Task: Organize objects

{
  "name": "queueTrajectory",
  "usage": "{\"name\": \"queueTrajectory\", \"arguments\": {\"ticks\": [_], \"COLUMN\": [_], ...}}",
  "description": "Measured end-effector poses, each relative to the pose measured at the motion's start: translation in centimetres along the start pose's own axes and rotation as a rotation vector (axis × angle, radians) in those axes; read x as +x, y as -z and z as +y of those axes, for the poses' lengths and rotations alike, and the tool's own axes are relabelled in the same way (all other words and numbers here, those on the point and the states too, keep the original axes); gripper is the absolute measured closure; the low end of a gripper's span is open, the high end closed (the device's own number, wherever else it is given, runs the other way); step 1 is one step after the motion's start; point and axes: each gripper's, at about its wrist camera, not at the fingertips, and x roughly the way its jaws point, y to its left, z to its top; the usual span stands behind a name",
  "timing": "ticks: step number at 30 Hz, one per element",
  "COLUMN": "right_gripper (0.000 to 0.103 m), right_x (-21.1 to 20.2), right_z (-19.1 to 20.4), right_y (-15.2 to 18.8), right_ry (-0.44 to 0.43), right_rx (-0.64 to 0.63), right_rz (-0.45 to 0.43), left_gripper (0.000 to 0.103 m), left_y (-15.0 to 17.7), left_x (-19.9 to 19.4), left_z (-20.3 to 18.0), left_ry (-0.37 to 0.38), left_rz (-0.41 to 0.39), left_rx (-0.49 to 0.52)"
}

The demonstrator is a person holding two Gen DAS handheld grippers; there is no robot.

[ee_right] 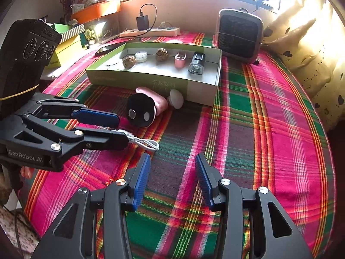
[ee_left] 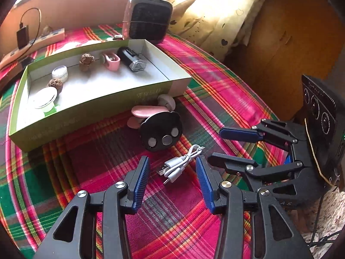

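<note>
A coiled white USB cable [ee_left: 181,165] [ee_right: 143,142] lies on the plaid cloth between the fingers of my left gripper [ee_left: 172,160] [ee_right: 121,129], which is open and does not press on it. Just beyond it a black round gadget with ears [ee_left: 161,132] [ee_right: 140,112] leans on a pink case [ee_left: 146,111] [ee_right: 160,102] and a pale round piece [ee_left: 167,101] [ee_right: 177,98]. All three sit against the green box [ee_left: 86,108] [ee_right: 151,82]. My right gripper [ee_right: 172,157] [ee_left: 216,145] hovers open over bare cloth to the cable's right.
The box holds two walnuts, a small jar, a pink clip, a black lamp [ee_left: 131,59] and a white lid. A small heater [ee_left: 148,19] [ee_right: 239,34] and a power strip [ee_right: 151,32] stand behind it. A curtain and a wooden cabinet [ee_left: 291,43] are on the right.
</note>
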Motion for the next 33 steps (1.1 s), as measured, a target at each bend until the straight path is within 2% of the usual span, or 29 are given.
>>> {"name": "queueTrajectory", "arguments": {"ticks": [7,11,14,17,19,24,27,33], "right_gripper": [0.058,0.058,0.058,0.058,0.058,0.058,0.058,0.058], "right_x": [-0.2,-0.3,-0.3,-0.3,-0.3,-0.3,-0.3,-0.3], "right_z": [-0.7,-1.0,-1.0,-0.9,-0.9,-0.9,-0.8,-0.6], "right_y": [-0.1,-0.1,-0.2,-0.2,-0.2,-0.3,-0.5,-0.7], "right_ry": [0.015,0.022,0.024,0.025,0.025,0.027,0.03,0.035], "right_rx": [0.014,0.023,0.023,0.023,0.023,0.023,0.023,0.02], "right_rz": [-0.007,-0.008,-0.012,-0.013,-0.012,-0.011,-0.011,-0.011], "left_gripper": [0.06,0.06,0.06,0.062,0.068,0.074,0.083,0.084], "left_y": [-0.1,0.3,0.4,0.2,0.2,0.3,0.4,0.7], "left_x": [0.7,1.1,1.3,1.3,1.3,1.1,0.9,0.6], "left_z": [-1.4,-2.8,-3.4,-3.3,-3.3,-3.1,-3.1,-3.0], "left_ry": [-0.068,-0.149,-0.19,-0.201,-0.218,-0.218,-0.214,-0.206], "left_rz": [0.008,0.007,0.004,0.006,0.003,-0.002,-0.003,-0.007], "left_rx": [0.089,0.182,0.206,0.198,0.201,0.184,0.18,0.171]}}
